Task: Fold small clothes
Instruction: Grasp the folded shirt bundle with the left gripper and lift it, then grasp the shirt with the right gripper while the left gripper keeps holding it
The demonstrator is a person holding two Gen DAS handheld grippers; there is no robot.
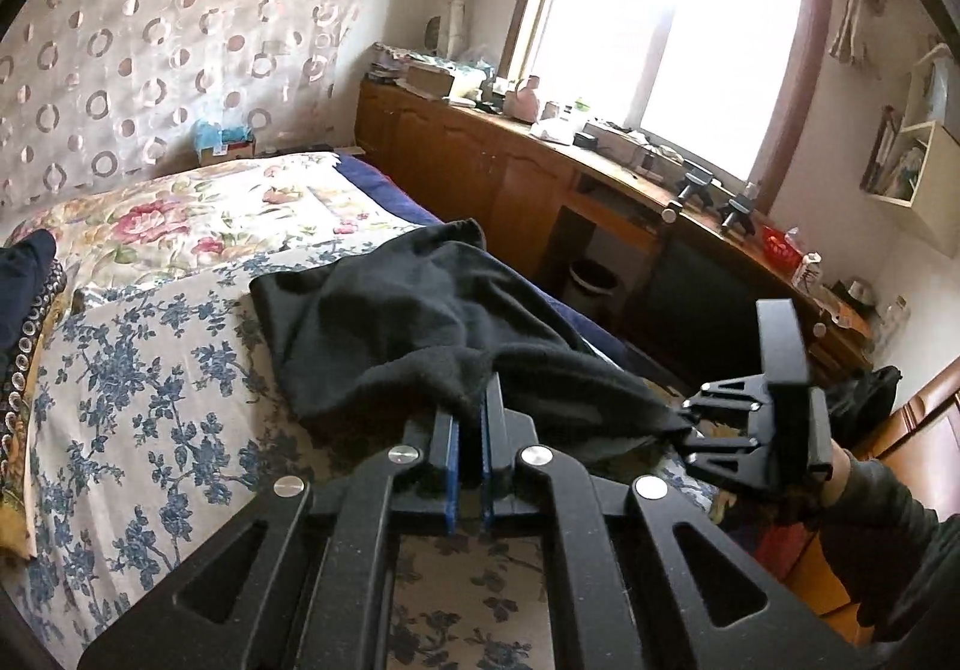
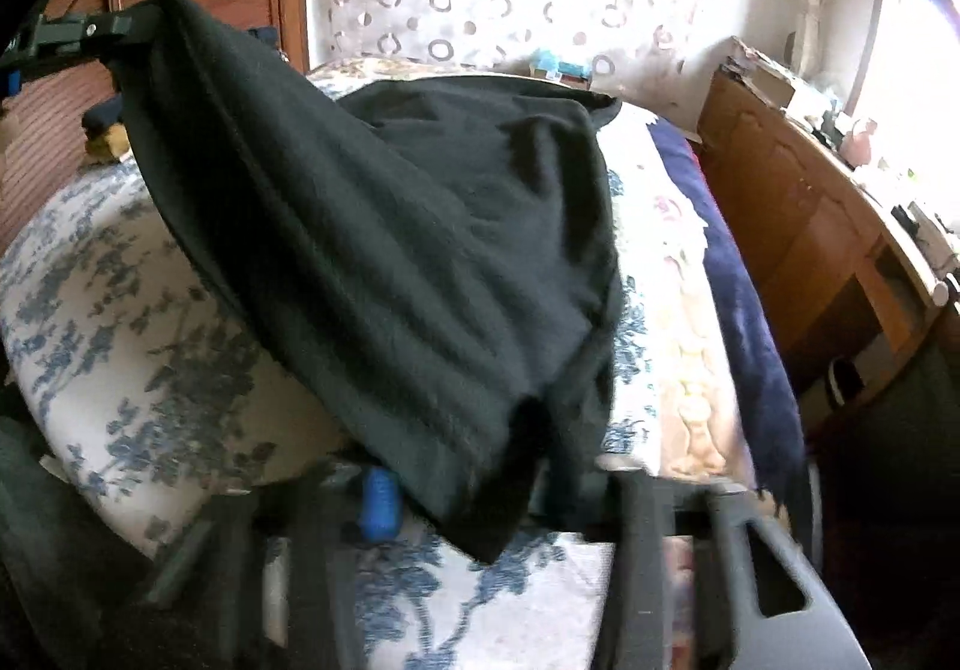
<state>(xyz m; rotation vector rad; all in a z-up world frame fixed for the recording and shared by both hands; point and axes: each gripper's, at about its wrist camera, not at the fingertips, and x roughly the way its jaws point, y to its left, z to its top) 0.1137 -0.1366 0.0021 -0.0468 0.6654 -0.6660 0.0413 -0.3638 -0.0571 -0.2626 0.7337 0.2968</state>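
while draped over the bed [image 1: 120, 370], black garment [image 1: 384, 322] clamped by left gripper [image 1: 471, 406] and right gripper [image 1: 690, 427]

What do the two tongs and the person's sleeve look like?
Left tongs: black plastic frame with cut-out slots, silver round pivot bolts and blue finger pads. Right tongs: black, angular, with small silver screws and a tall black block behind; their own view shows a blue pad. The sleeve is dark grey.

Daylight floods through the blown-out, wood-framed glass window [image 1: 672, 45], glaring white; fisheye bending darkens both views' corners, and the right wrist view's lower edge is smeared with blur
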